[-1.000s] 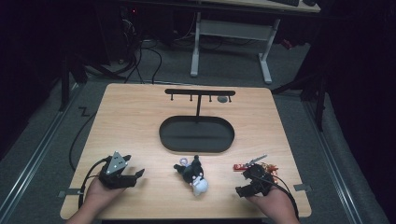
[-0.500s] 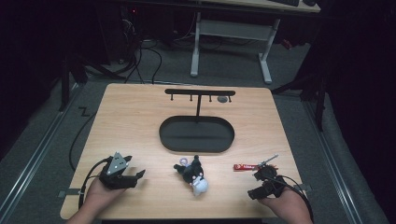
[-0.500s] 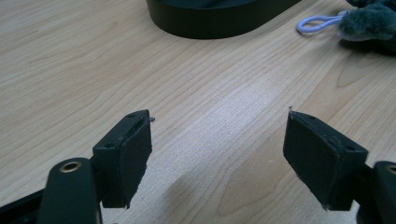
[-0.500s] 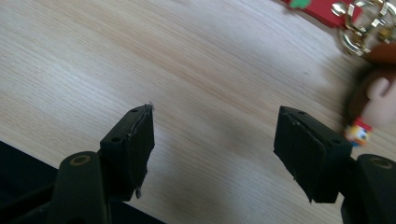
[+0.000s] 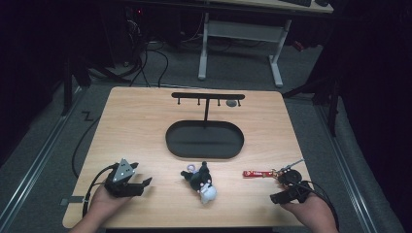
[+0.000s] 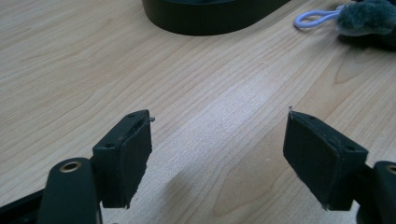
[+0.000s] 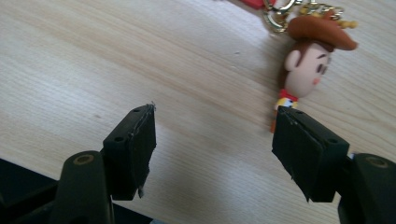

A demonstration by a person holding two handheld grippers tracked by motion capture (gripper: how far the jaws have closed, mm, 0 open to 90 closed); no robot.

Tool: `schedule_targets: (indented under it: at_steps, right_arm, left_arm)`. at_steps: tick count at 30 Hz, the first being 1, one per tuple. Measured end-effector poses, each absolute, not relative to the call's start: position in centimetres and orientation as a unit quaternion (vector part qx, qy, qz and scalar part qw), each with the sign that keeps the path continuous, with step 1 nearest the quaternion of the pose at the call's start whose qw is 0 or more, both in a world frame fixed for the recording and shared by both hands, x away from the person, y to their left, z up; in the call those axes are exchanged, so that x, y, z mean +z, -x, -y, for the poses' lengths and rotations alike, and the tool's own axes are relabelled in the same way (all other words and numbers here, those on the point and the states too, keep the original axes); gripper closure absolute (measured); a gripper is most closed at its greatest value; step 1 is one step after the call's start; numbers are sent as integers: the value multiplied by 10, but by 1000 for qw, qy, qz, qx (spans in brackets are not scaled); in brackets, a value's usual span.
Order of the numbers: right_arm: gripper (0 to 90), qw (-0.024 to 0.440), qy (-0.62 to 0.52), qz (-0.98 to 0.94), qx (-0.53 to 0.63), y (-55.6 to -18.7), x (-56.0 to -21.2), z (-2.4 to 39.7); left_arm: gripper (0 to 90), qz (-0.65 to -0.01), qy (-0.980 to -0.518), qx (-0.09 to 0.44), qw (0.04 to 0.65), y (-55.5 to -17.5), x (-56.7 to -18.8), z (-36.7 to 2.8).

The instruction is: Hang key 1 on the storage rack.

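A black hanger stand (image 5: 208, 96) with hooks rises from a black oval base (image 5: 204, 139) (image 6: 210, 16) mid-table. A black-and-white plush keychain (image 5: 201, 182) (image 6: 369, 18) with a white loop (image 6: 312, 18) lies in front of it. To the right lies a cowboy-figure keychain (image 5: 284, 174) (image 7: 308, 65) with a gold ring (image 7: 275, 18) and a red strap (image 5: 257, 173). My left gripper (image 5: 143, 184) (image 6: 219, 140) rests open on the near left of the table, holding nothing. My right gripper (image 5: 284, 191) (image 7: 212, 135) is open, its right jaw just beside the figure's body.
The wooden table (image 5: 141, 126) has its near edge right under both hands. A small grey disc (image 5: 232, 103) lies behind the stand. Cables and a white desk frame (image 5: 240, 34) occupy the dark floor beyond.
The cowboy keychain, bunched at my right gripper a second ago, now lies stretched out on the table. My right gripper has drawn back to the right. The left gripper has not moved.
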State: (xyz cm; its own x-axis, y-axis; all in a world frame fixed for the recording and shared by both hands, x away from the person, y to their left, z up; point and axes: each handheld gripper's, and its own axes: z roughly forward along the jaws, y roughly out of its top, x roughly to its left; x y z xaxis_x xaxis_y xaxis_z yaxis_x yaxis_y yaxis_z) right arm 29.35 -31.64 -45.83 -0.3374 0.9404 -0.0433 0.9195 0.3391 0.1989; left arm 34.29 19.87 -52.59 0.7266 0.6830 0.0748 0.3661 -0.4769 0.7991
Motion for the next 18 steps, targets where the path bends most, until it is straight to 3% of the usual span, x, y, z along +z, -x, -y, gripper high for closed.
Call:
schedule_targets:
  at_steps: [13,18]
  right_arm:
    - [344,79,-595,-797,70,-312,-455,336]
    - [407,81,-593,-799,66,-322,-456,338]
  left_arm:
    - [241,-311,-841,192,399,-343,-527,-198]
    - [241,-311,-840,194,400,-343,-527,-198]
